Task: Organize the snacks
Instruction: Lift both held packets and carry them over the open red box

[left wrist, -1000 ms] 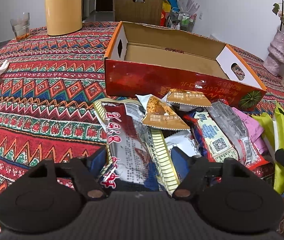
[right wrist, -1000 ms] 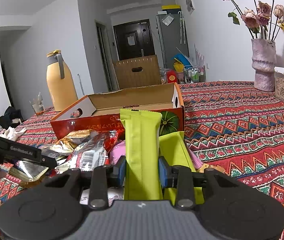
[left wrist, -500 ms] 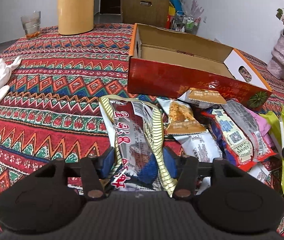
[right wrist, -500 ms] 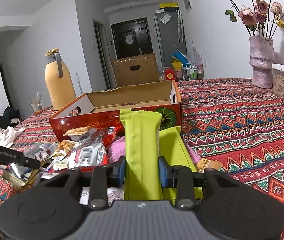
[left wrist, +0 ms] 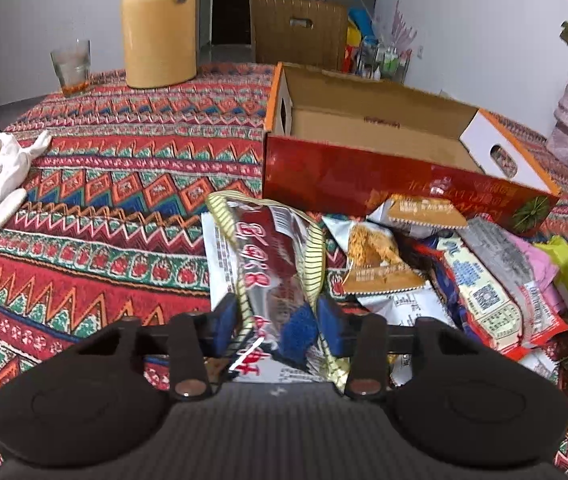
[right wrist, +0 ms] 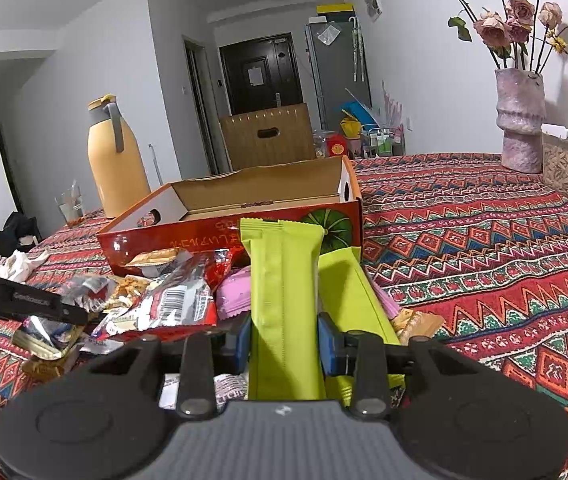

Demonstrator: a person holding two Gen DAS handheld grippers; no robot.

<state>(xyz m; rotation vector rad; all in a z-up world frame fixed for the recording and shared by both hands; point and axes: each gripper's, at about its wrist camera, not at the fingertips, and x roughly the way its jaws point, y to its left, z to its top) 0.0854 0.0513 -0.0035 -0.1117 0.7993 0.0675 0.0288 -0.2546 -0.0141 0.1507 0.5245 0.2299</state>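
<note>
The tabletop [left wrist: 115, 200], under its zigzag red cloth, carries the big open cardboard box [left wrist: 384, 176] at the far side of the snack heap, and that box looks bare inside, so the sorting has barely begun. Against its near wall lies the pile of snacks [left wrist: 436, 280]: tan sachets, a silver pack, a pink one, all loose and overlapping.

Now the news: the left gripper [left wrist: 279, 316] has just been closing, and its jaws are now clamped on the near end of the red-and-gold striped packet [left wrist: 271, 256], which was lying slack between them a second ago. The wrapper now buckles between the blue pads, and its far end looks raised over the white pack beneath.

Over on the right, no change: the right gripper [right wrist: 284, 340] keeps its jaws narrow on the lime-green bar [right wrist: 284, 288], pointing toward the box, with a second green bar [right wrist: 348, 292] just beside it on the heap.

So both hands are loaded, and the likely next call is carrying each packet over the near wall into the box.
</note>
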